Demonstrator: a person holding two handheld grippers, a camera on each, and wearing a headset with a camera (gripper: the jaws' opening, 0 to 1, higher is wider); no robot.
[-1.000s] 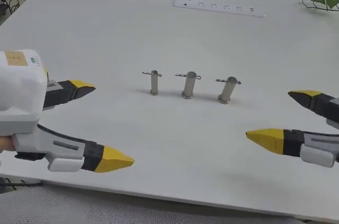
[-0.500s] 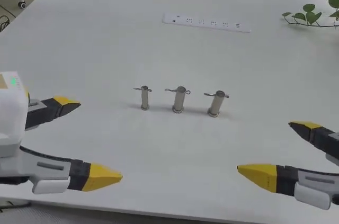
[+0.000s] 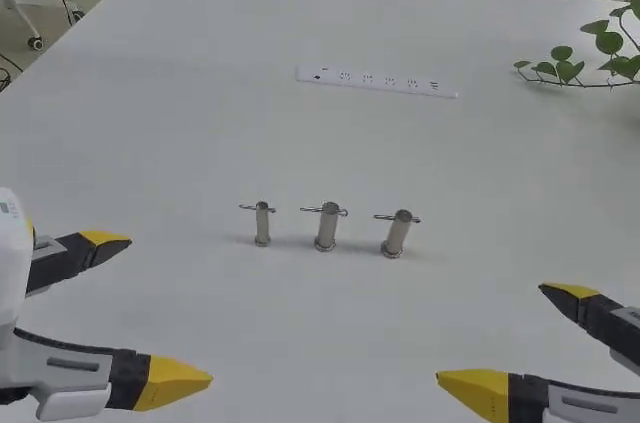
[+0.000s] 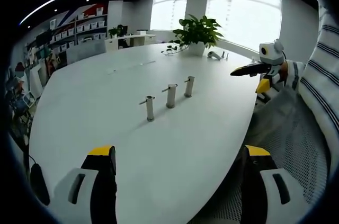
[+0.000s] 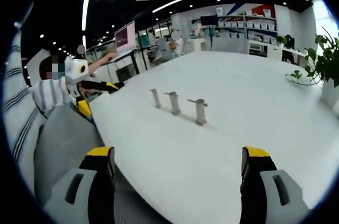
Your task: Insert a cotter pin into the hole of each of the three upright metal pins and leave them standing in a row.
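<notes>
Head view: left tool (image 3: 165,310) and right tool (image 3: 492,333) gape wide, empty

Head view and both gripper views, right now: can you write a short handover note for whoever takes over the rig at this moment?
Grippers: left tongs open and empty, at the near left of the table. Right tongs open and empty, at the near right. Neither touches anything.
Things: left pin, middle pin and right pin stand in a row mid-table, apart from one another.
Done: each pin has a cotter pin across its top.
Left: apparently nothing. How far each cotter pin sits through its hole is too small to tell, so check up close.
</notes>
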